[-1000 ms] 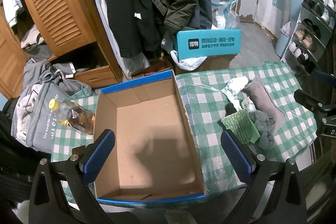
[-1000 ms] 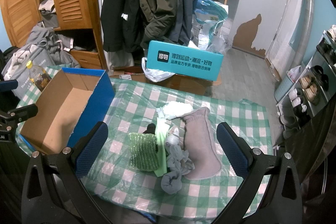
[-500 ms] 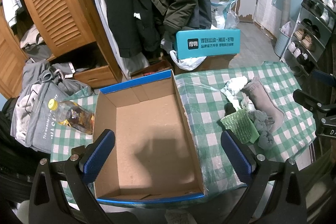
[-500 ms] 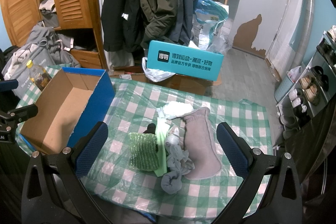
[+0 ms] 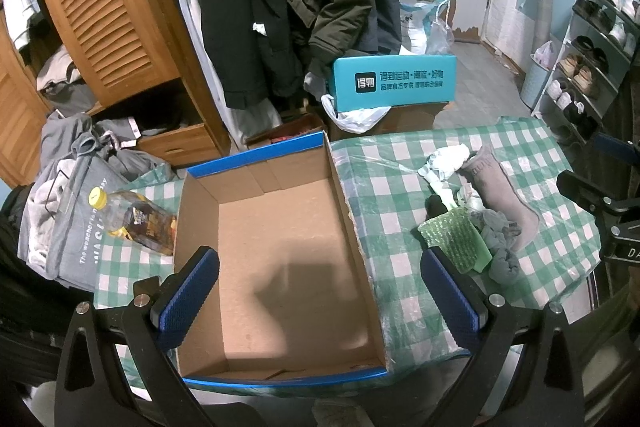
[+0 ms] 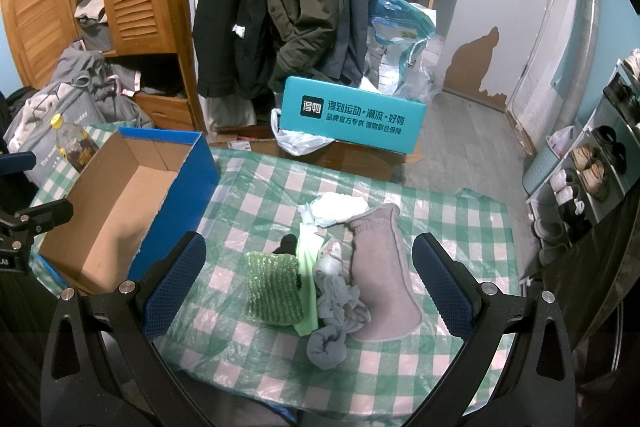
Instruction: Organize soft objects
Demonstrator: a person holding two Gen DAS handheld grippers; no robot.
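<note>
Cluttered room, coats hanging behind a green checked table (image 5: 400, 167). Left view: hovering the left gripper (image 5: 320, 291) wide open, holding nothing, over the empty cardboard box (image 5: 280, 247) — probably waiting as the drop spot. Right view: right gripper (image 6: 308, 283) also spread open and empty, framing the soft pile — grey sock (image 6: 380, 279) lying flat, long axis running away from camera, cuff pointing far, green bubble wrap (image 6: 274, 287) just beside.

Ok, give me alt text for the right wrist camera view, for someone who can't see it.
The open right gripper hangs empty above a pile of soft items on a green checked tablecloth: a green bubble-wrap pad, grey socks and a taupe fuzzy sock. An empty blue-sided cardboard box sits to the left.
</note>
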